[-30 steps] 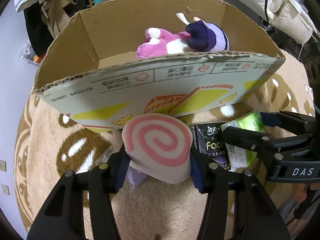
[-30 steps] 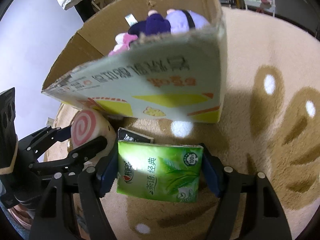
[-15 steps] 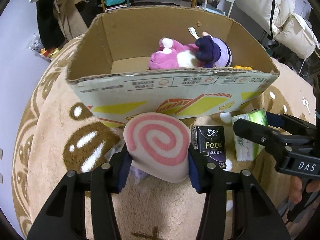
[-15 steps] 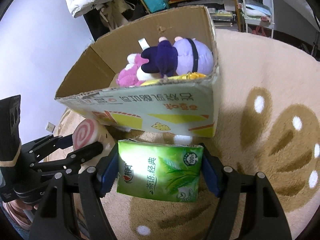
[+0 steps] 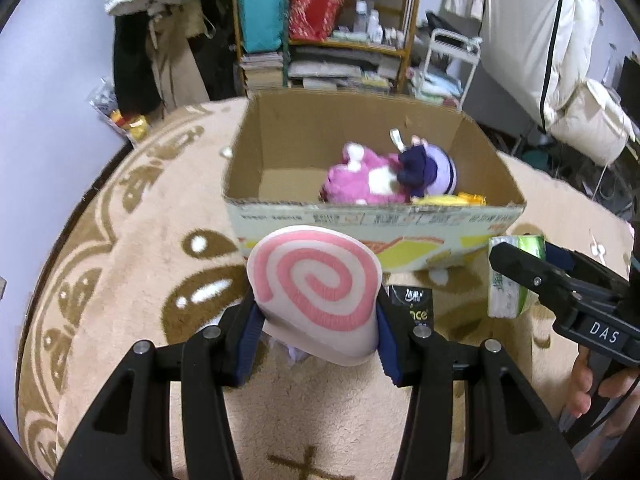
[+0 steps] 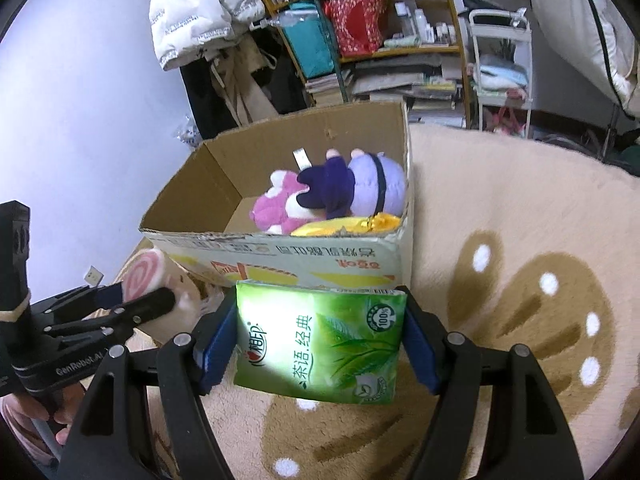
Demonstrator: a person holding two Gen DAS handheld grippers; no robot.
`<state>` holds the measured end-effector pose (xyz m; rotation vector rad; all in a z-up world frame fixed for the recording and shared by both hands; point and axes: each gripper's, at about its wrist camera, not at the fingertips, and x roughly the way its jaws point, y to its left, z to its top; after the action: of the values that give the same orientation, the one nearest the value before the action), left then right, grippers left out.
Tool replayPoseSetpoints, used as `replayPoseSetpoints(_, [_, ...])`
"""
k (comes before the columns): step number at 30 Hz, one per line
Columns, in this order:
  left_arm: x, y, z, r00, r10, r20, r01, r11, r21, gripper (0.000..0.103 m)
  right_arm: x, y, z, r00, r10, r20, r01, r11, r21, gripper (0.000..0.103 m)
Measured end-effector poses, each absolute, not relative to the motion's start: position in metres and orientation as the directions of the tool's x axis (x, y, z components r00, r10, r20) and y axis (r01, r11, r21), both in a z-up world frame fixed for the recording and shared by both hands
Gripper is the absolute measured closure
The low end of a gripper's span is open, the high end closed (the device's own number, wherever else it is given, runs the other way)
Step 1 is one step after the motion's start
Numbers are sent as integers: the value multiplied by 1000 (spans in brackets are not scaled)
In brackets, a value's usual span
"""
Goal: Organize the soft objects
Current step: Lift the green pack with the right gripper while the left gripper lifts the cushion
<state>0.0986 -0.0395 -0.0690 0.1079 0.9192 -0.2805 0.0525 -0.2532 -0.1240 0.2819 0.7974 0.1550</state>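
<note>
L gripper: clamped on the pink-swirl roll plush, blue pads pressed to both its sides, held off the rug at 6 o'clock of the cardboard box. R gripper: clenched on the green tissue pack, gripped at its L and R edges, just in front of the box's near wall and toward its 5 o'clock corner. Box contents (open top): pink plush touching a purple-and-navy plush, both toward 3 o'clock; a yellow item at the near R corner. A black tissue pack stands on the rug between the two grippers, partly hidden. Bkgd, 12 o'clock: cluttered shelf, white puffer jacket.
</note>
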Motion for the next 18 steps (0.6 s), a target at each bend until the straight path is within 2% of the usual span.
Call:
replayPoseSetpoints(10, [72,-36,-27,744,-209,-634,284,959,17,55,33,-239,-83,792,194,-579,-66,970,235,26])
replayPoseSetpoints(18, [72,-37,-8,813,-208,-544,268,963,32,54,36,-235,-62,836,181,-518,-84,975,205,25])
